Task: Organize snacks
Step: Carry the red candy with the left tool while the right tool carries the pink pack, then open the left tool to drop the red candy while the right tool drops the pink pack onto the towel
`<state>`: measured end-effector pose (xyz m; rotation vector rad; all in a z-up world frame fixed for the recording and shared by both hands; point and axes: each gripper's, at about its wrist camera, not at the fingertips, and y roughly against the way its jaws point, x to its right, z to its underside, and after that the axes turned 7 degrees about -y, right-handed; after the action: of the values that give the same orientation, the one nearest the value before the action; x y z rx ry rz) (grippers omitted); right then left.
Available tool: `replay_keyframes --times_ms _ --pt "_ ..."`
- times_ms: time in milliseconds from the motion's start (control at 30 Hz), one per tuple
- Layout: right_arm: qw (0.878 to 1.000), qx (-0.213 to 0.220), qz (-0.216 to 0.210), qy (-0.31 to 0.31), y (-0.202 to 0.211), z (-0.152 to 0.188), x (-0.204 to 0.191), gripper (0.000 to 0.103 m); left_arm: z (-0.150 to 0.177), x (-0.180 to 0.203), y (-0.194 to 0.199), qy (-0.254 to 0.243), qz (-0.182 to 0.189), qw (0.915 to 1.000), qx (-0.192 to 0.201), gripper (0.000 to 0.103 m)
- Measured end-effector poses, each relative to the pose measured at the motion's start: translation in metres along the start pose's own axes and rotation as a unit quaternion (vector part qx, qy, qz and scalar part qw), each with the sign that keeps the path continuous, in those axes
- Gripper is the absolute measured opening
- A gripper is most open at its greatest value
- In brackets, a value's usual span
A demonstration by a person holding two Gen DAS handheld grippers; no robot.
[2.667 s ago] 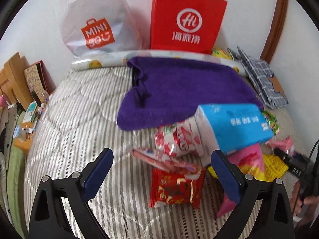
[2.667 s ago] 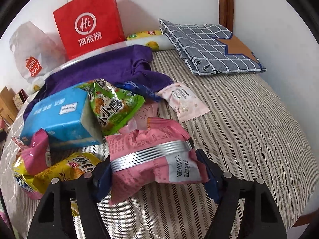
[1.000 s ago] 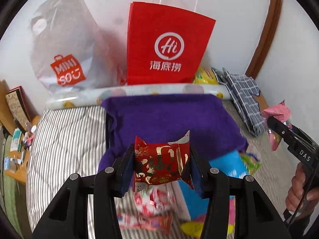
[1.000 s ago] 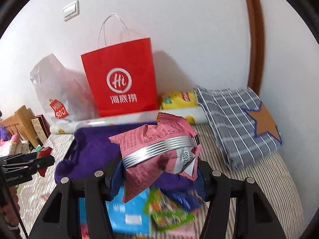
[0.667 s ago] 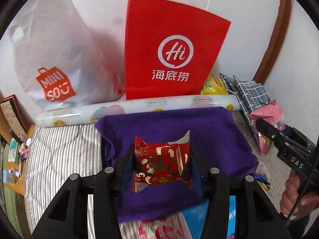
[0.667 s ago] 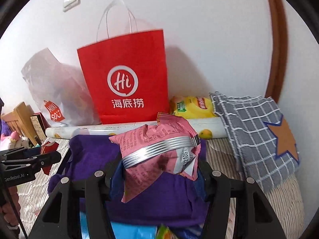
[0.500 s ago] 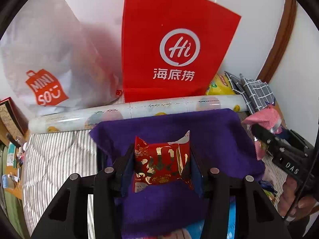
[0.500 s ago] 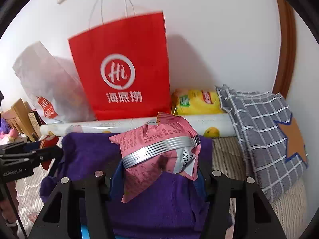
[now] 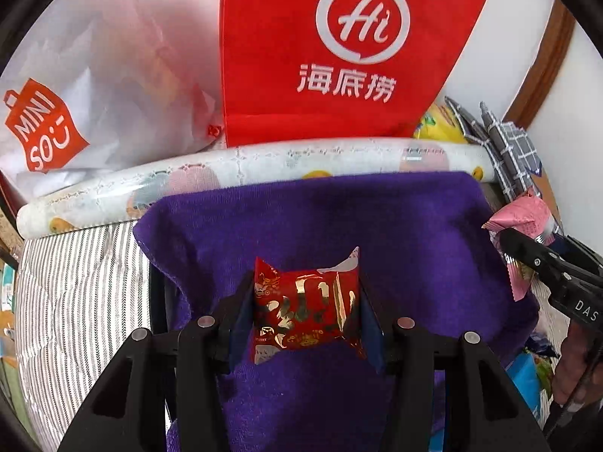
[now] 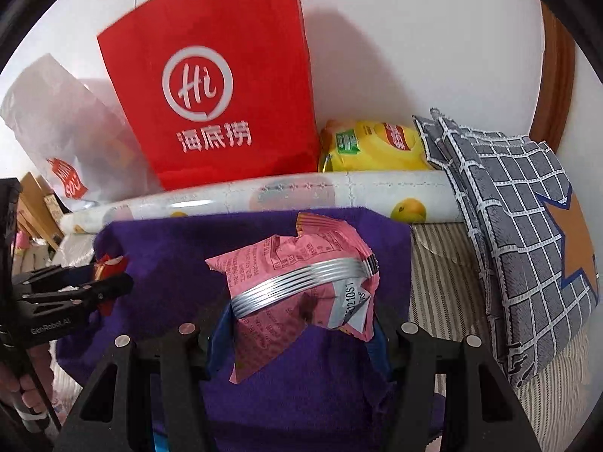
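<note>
My left gripper (image 9: 306, 310) is shut on a small red and gold snack packet (image 9: 305, 307) and holds it above the purple towel (image 9: 339, 222). My right gripper (image 10: 297, 324) is shut on a pink snack bag with a silver band (image 10: 297, 275), also above the purple towel (image 10: 181, 252). The right gripper and its pink bag (image 9: 522, 218) show at the right edge of the left wrist view. The left gripper (image 10: 109, 282) shows at the left of the right wrist view. A red paper bag (image 9: 339, 49) stands against the wall behind the towel.
A white plastic Miniso bag (image 9: 75, 86) leans left of the red bag. A rolled patterned sheet (image 9: 245, 173) lies along the towel's far edge. A yellow chip bag (image 10: 373, 147) and a grey checked pillow (image 10: 520, 203) lie at the right. More snacks (image 9: 535, 369) lie on the striped bed.
Both grippers have moved forward, toward the red paper bag and the wall, each still holding its snack. The bags now look larger and closer.
</note>
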<state>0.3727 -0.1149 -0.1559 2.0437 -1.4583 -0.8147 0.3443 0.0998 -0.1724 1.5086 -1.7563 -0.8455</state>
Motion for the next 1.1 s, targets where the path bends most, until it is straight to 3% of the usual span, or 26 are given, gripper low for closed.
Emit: replay_keyframes --times_ms 100,533,933,1100 --pt "1.0 -0.009 0.001 -0.004 -0.004 0.0 0.001 0.057 0.001 -0.002 -0.005 0.004 -0.013 0.9999 -0.01 0.05" --pt "0.999 -0.048 0.017 0.011 -0.018 0.005 -0.004 0.059 0.005 -0.004 -0.021 0.017 -0.008 0.9987 -0.047 0.051" --pt "0.998 -0.054 0.027 -0.002 -0.02 0.004 -0.002 0.063 0.005 -0.003 -0.02 0.013 -0.002 0.9983 -0.057 0.052" --pt "0.998 -0.045 0.035 0.009 -0.015 0.005 -0.006 0.071 0.003 -0.002 -0.017 0.013 0.012 0.9984 -0.054 0.061"
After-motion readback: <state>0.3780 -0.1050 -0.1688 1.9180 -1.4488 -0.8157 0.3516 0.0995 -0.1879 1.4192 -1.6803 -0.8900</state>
